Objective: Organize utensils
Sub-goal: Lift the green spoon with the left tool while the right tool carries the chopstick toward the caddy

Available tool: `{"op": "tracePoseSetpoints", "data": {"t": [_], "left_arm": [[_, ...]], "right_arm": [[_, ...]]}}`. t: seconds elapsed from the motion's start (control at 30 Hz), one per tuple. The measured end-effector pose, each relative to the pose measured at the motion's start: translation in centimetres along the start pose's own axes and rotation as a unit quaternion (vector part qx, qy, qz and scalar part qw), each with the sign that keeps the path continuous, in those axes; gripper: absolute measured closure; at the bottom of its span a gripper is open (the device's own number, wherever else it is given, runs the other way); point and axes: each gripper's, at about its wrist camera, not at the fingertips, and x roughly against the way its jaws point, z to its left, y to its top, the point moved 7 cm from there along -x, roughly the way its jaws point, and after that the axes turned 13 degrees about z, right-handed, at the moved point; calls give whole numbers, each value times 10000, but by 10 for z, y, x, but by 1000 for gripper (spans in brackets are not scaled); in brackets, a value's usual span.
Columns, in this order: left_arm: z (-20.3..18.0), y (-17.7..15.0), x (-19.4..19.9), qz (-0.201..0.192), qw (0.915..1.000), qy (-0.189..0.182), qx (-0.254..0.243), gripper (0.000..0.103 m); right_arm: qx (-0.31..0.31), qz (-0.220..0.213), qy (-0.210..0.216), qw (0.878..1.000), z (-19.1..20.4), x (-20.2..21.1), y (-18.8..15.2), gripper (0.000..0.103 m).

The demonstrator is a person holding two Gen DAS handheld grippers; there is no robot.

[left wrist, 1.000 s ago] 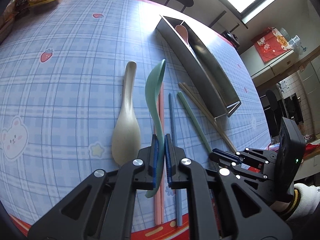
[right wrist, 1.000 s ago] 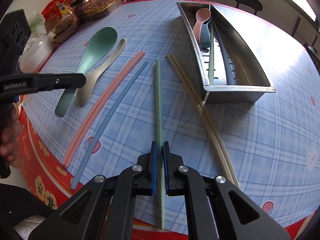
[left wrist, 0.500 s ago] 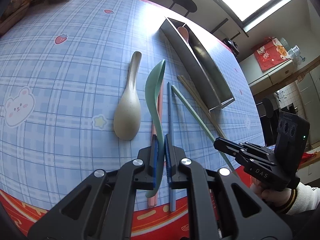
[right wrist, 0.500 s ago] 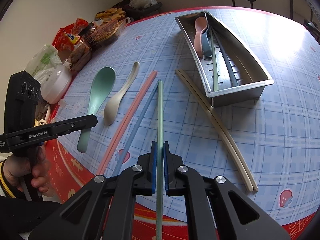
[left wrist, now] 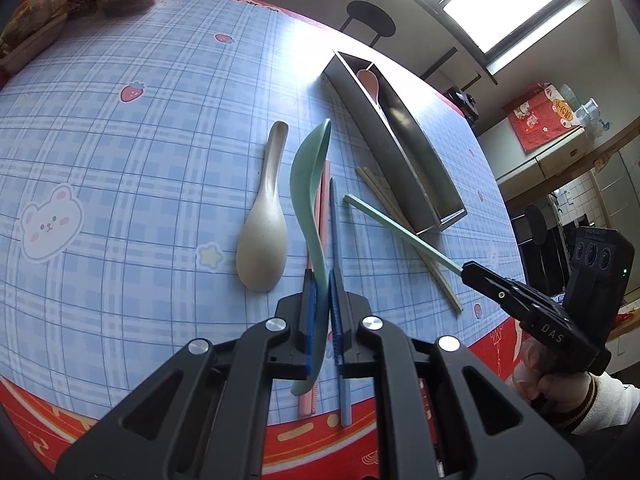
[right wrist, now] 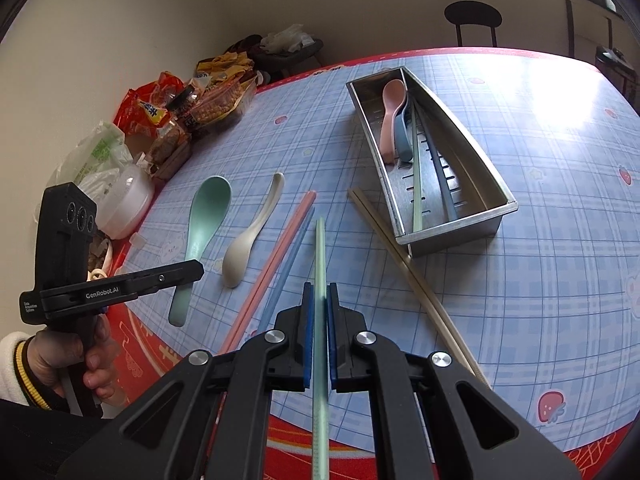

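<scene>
My left gripper (left wrist: 321,280) is shut on the handle of a green spoon (left wrist: 308,176), held above the table with its bowl pointing away; the right wrist view shows the same spoon (right wrist: 208,208) in that gripper (right wrist: 196,272). My right gripper (right wrist: 320,292) is shut on a green chopstick (right wrist: 320,248), which is lifted off the cloth. A cream spoon (right wrist: 252,236), a pink chopstick (right wrist: 280,252), a blue chopstick (right wrist: 294,248) and two beige chopsticks (right wrist: 400,264) lie on the table. The metal tray (right wrist: 460,232) holds a pink spoon (right wrist: 390,112), a blue spoon and two chopsticks.
Snack bags (right wrist: 192,112) and a white lidded container (right wrist: 124,200) crowd the table's far left side. A black stool (right wrist: 472,20) stands beyond the table. The table's red edge (left wrist: 280,436) runs just under both grippers.
Both grippers have risen and drawn back from the table. The green chopstick has come up off the cloth, and the green spoon has lifted with the left gripper.
</scene>
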Motion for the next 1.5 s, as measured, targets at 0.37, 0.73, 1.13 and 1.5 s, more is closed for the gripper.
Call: {"op": "tracePoseSetpoints", "data": {"t": [0.37, 0.73, 1.13, 1.5], "left_arm": [[4, -1, 7, -50, 10000, 18, 52, 92], [-5, 10, 14, -93, 9999, 20, -56, 92], [-35, 49, 30, -177, 9990, -209, -343, 92], [-76, 114, 2, 64, 9974, -448, -554, 92]], "right_arm": [[-54, -416, -18, 9991, -4, 26, 19, 97], [-8, -701, -71, 9975, -6, 48, 35, 97], [147, -1271, -313, 9913, -12, 90, 82, 97], [370, -1258, -1073, 9855, -44, 65, 148, 97]]}}
